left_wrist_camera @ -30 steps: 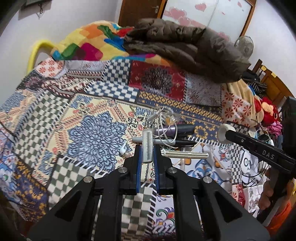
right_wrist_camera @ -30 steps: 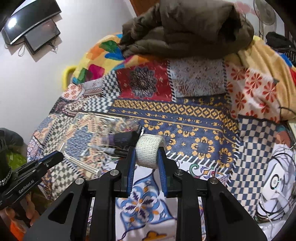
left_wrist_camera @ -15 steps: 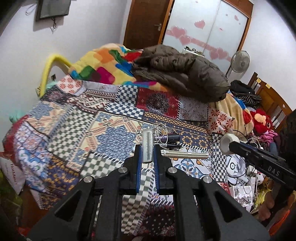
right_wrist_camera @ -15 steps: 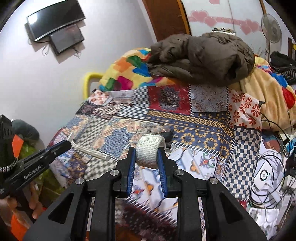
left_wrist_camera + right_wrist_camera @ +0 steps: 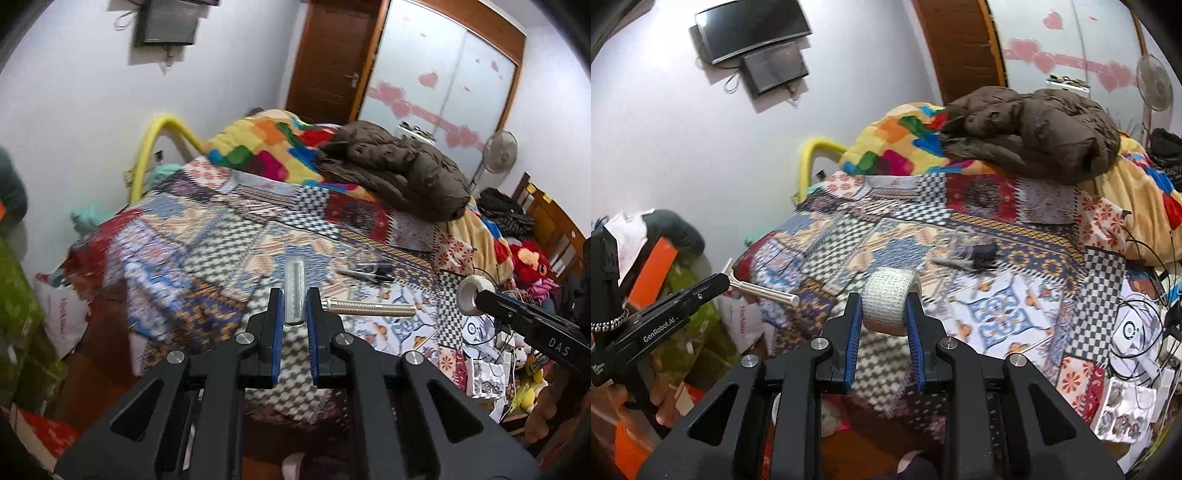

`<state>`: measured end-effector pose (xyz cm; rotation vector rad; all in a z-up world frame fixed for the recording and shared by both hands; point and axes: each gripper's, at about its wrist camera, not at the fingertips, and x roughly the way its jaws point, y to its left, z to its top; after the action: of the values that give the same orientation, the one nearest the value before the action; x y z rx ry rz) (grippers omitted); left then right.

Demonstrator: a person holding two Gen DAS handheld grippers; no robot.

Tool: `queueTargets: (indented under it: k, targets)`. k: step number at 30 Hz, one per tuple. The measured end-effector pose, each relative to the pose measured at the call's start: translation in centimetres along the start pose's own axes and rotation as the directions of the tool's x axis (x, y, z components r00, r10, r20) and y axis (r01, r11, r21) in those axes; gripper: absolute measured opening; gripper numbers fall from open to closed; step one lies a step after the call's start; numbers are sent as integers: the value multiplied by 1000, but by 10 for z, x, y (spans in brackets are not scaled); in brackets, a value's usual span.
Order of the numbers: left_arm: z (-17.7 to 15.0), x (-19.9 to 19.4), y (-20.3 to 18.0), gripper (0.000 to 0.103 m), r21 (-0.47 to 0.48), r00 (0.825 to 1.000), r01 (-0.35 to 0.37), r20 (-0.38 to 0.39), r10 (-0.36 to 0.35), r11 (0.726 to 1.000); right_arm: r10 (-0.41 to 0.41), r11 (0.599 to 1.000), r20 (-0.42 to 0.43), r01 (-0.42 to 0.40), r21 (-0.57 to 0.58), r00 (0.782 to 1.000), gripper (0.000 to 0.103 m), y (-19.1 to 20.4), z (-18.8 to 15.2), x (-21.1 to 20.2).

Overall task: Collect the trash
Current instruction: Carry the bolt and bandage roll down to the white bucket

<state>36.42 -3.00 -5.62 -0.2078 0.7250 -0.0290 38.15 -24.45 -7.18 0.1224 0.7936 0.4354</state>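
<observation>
A silvery disposable razor (image 5: 294, 291) is clamped by its head in my left gripper (image 5: 294, 297), which is shut on it; the ribbed handle (image 5: 369, 307) sticks out to the right. My right gripper (image 5: 885, 301) is shut on a white gauze roll (image 5: 888, 295). Both are held in the air in front of the patchwork bed (image 5: 207, 258). In the right wrist view the razor (image 5: 764, 291) shows at the left gripper's tip (image 5: 718, 282). The left wrist view shows the roll (image 5: 470, 295) at the right. A dark pen and clear wrapping (image 5: 971, 254) lie on the bed.
A brown jacket (image 5: 395, 170) and a colourful blanket (image 5: 269, 147) are heaped at the bed's far end. Cables and packaging (image 5: 1134, 332) crowd the right side. A green bag (image 5: 18, 295) and a white plastic bag (image 5: 68, 314) stand on the floor at the left.
Both grippers have risen and drawn back from the bed, still holding the razor and the gauze roll. The bed now looks smaller and the floor beside it has come into view.
</observation>
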Motion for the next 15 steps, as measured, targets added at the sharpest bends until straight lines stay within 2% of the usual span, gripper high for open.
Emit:
queueTargets:
  k: [8,15]
  targets:
    - [-30,-57,72,11,-69,993,-109,32,112,992,74,994,-26,-76,-82,997,22,70,-22,6]
    - [-63,-100,142,11,-185,981,-184,31,193,965,144,973,-85,-157,-171,986,22,138,-47,22]
